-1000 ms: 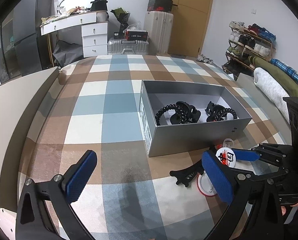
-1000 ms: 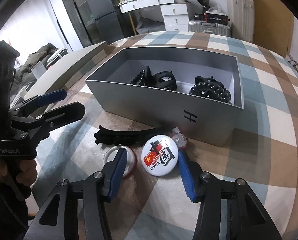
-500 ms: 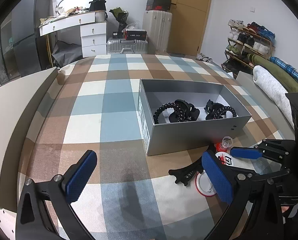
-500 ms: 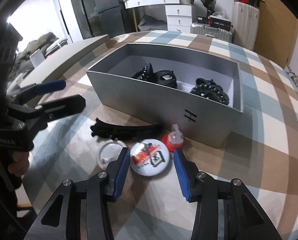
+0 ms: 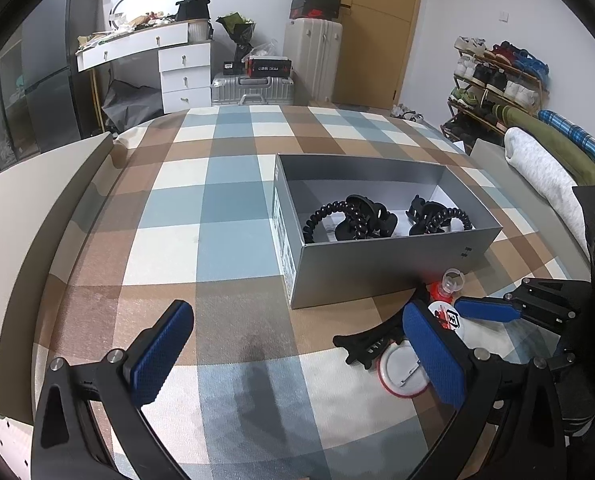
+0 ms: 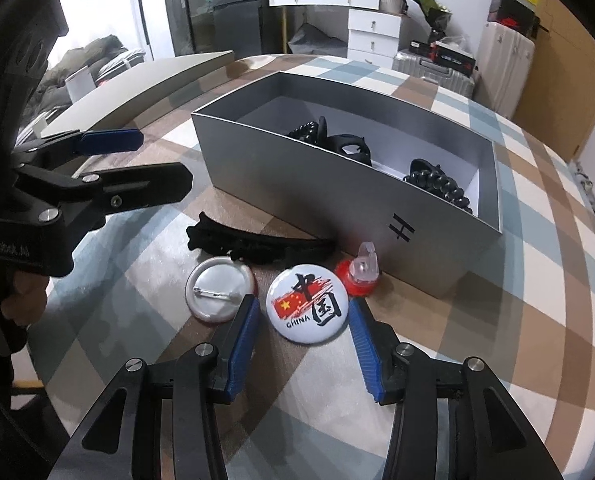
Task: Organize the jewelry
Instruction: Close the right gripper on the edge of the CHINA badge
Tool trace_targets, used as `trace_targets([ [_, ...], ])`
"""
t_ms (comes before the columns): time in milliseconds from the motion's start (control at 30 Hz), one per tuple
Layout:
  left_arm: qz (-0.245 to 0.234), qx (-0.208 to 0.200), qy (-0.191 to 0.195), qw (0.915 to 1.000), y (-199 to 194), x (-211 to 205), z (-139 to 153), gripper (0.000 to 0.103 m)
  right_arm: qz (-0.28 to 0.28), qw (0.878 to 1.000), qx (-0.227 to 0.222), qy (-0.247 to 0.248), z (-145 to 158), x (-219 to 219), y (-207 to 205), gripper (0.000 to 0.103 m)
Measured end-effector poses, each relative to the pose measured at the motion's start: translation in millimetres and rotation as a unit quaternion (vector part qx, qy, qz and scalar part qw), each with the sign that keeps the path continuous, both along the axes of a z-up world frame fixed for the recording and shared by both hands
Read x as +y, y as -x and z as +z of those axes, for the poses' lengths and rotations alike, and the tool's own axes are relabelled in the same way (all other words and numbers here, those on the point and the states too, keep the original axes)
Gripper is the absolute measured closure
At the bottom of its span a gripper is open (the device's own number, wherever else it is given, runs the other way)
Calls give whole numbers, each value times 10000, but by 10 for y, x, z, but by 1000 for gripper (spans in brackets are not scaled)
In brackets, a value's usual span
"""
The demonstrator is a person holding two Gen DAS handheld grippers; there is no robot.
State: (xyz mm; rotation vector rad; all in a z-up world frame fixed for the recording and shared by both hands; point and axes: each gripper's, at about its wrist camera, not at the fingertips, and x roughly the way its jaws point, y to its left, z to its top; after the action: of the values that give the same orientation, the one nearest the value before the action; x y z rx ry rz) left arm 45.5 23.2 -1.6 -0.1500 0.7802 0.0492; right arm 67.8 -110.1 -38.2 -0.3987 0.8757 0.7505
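The right gripper (image 6: pixel 303 320) has its two blue pads apart, one on each side of the round white pin badge with the red flag and black letters (image 6: pixel 307 304). The pads are near the badge's edges, but I cannot tell if they touch it yet. It is not squeezed, and it lies flat on the checked cloth (image 6: pixel 497 320).

Just beside it on the left is a second round badge lying face down with its pin showing (image 6: pixel 219 294). On the other side sits a small red and clear plastic clip (image 6: pixel 359 274), close to the wall of the grey cardboard box (image 6: pixel 317 192). A long black hair clip (image 6: pixel 253 242) lies between the badges and the box.

The left gripper (image 5: pixel 297 354) is wide open and holds nothing. It hangs over the cloth, off to the side.

Inside the box there are already black claw clips and black spiral hair ties (image 5: pixel 353 220). So some of the job looks done. Four things are outside the box: the two badges, the red clip and the long black clip. The flag badge looks like the next one to be picked up.
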Motion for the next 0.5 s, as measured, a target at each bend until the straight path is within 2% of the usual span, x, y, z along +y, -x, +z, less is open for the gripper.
trace_targets([
  [300,-8,10,-11,10000,-3,-9,-7,1,22,9999,-94,-57,3,46,15,61],
  [500,-110,64,35,9999,7,-22,-1,1,61,9976,-71,-693,240,-82,20,61],
])
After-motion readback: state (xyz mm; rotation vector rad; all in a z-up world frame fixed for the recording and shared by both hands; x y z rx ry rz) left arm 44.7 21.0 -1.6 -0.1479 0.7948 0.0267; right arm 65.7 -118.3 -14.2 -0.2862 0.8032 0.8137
